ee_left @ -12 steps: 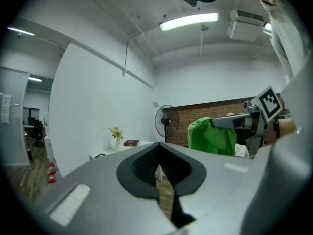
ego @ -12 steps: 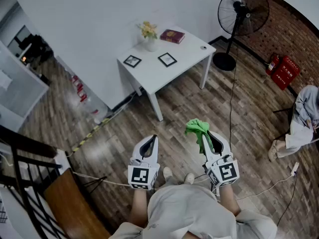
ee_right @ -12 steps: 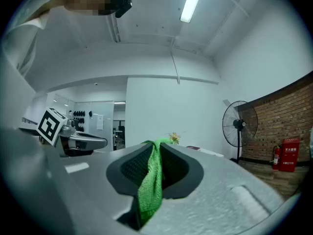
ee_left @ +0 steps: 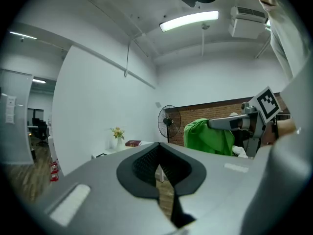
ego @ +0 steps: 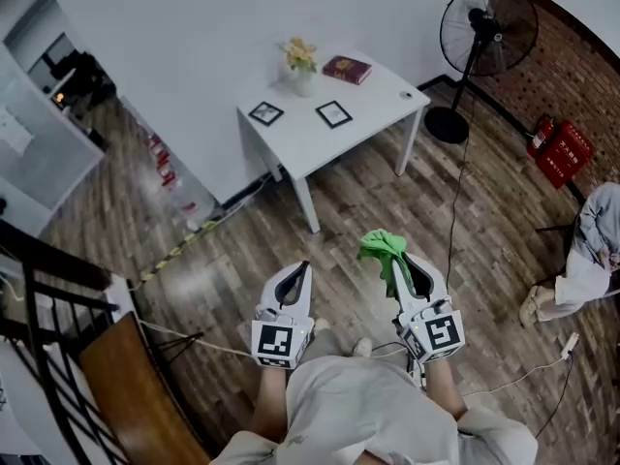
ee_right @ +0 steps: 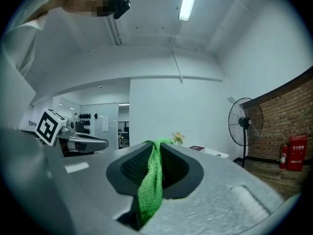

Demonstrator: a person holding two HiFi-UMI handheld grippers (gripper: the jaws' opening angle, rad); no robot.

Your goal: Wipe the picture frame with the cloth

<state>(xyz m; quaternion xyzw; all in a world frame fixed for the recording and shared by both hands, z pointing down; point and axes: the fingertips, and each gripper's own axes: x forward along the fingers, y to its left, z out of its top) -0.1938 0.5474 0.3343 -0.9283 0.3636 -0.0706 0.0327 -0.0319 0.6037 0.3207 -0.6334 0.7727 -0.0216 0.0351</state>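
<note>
Two small black picture frames, one (ego: 265,113) to the left and one (ego: 333,113) to the right, lie flat on a white table (ego: 320,148) well ahead of me. A green cloth (ego: 384,248) is pinched in my right gripper (ego: 400,263), which is shut on it; the cloth (ee_right: 151,185) hangs between the jaws in the right gripper view. My left gripper (ego: 299,271) is held beside it over the wooden floor, shut with nothing between its jaws (ee_left: 157,171). Both grippers are far short of the table.
On the table also stand a vase of flowers (ego: 300,66), a dark red book (ego: 347,69) and a small object (ego: 408,93). A standing fan (ego: 484,42) is to the right, red fire extinguishers (ego: 560,151) by the brick wall, cables on the floor, a seated person (ego: 591,250) at far right.
The view has shifted slightly toward the table; both grippers keep their pose and the cloth stays held in the right one.
</note>
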